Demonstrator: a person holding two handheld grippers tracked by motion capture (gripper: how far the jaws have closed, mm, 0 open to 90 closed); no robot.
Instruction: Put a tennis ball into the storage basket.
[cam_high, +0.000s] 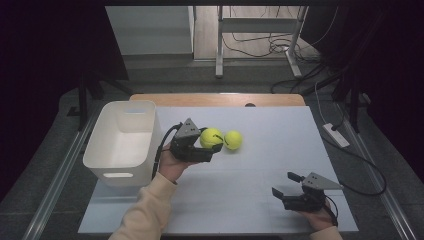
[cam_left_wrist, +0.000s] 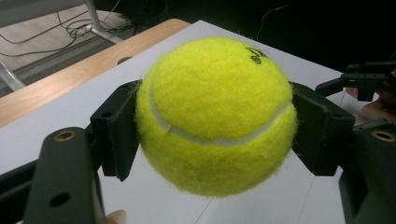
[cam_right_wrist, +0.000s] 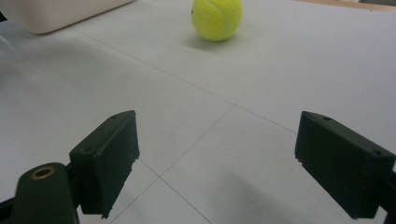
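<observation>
The high view is dim, its left and right edges sunk in near black, and soft light falls on the matte white tabletop. Both gripper views are brighter and sharp close up. A faint shadow lies beneath the fuzzy yellow-green tennis ball.

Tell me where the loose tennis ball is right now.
In the high view the loose tennis ball lies on the white table top near the middle, just right of the ball clamped in the left gripper.
</observation>
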